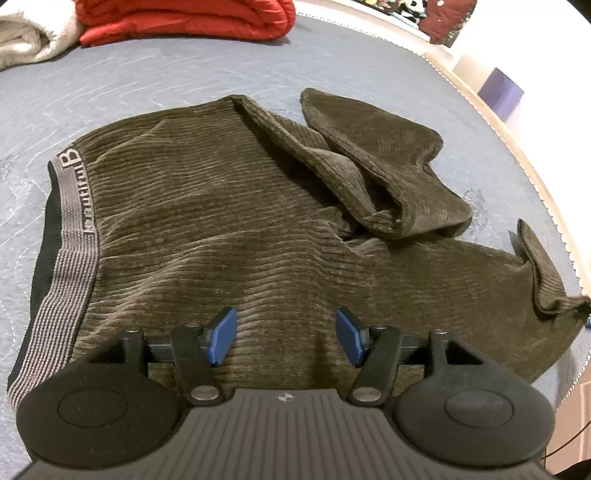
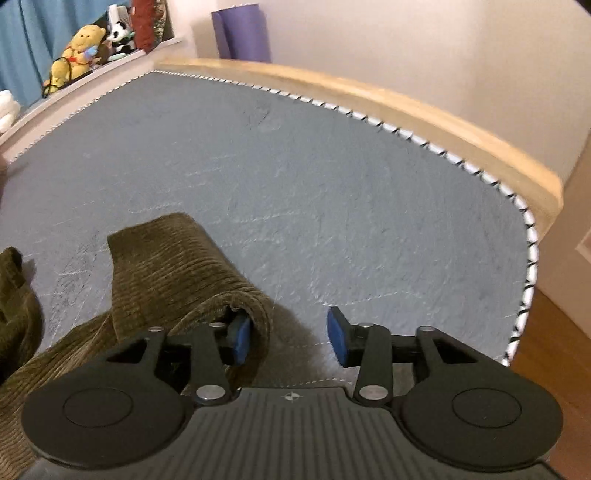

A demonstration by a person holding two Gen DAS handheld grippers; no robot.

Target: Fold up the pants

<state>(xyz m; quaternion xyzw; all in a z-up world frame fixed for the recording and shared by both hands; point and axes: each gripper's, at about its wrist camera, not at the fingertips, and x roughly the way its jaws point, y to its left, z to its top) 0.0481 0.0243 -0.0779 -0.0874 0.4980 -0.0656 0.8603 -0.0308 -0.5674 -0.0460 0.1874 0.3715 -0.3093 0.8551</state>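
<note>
The left hand-held gripper (image 1: 286,338) hovers with its blue pads apart and nothing between them, just over the near edge of the pants (image 1: 229,221), which lie spread on the bed (image 1: 155,81). The right hand-held gripper (image 2: 290,334) also stands apart: its left pad is tucked inside the rolled hem of one leg (image 2: 177,266) at about 9 o'clock, its right pad over bare mattress, so the cloth is draped on one finger rather than clamped. In the left view the waistband (image 1: 74,206), grey and lettered, runs along 9 o'clock; one leg is crumpled back on itself toward 1 o'clock, and the other stretches out to 3 o'clock with its cuff flipped up. The fabric looks like soft, ribbed corduroy, probably light and limp, grippy rather than slippery, so it should bunch and sag unless taken by a doubled edge; the hems and waistband corners seem the best holds. The bed is covered in a grey-blue quilted sheet with a wooden rail (image 2: 406,103) beyond. A folded red blanket (image 1: 184,18) lies at 11 o'clock; soft toys (image 2: 79,51) and a purple rolled mat (image 2: 243,31) stand beside the wall.
</note>
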